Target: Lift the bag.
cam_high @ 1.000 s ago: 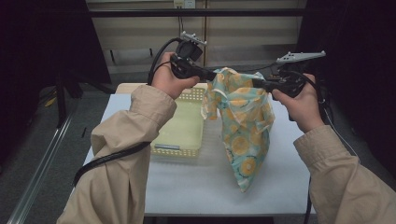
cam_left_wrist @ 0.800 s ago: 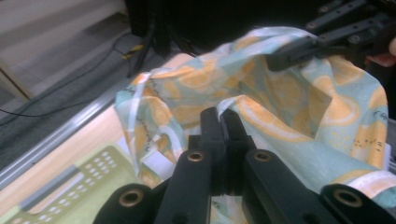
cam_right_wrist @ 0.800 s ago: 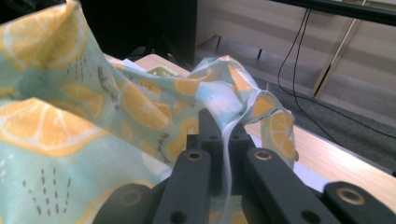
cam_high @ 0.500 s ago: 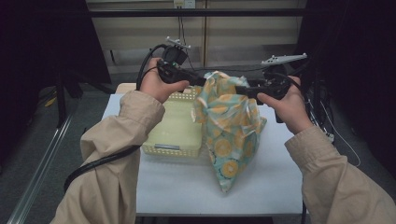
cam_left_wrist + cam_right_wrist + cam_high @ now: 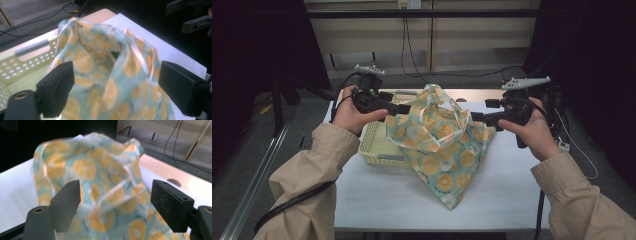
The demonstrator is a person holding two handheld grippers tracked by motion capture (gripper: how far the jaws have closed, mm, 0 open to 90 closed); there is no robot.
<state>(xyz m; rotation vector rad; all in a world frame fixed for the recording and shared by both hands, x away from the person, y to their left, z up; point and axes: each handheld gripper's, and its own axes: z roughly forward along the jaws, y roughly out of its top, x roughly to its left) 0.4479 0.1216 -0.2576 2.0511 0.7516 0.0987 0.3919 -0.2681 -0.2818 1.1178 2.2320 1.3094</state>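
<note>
On the white table [image 5: 377,200], a light-blue fabric tote bag printed with orange slices [image 5: 444,150] is slumping in a heap, its top end leaning over the rim of a pale-yellow perforated plastic basket [image 5: 377,147] and its bottom end trailing toward the person's edge. So the long axis is running roughly from the basket's far corner down to the near middle of the table.

Both tools are sitting right at the bag's mouth. The left hand-held gripper [image 5: 404,109] is coming in from the basket side and the right hand-held gripper [image 5: 477,118] from the opposite side, so the bunched opening and its handles are lying straight between them, about as near to one as to the other.

Both have just been opening up. In the left gripper view the cloth is sagging between the two pads [image 5: 57,87] without being pinched, and the right gripper view is showing the same thing, pads [image 5: 67,202] spread with fabric loose in the gap. So released on both sides, I'd say, with the bag resting on its own now.
</note>
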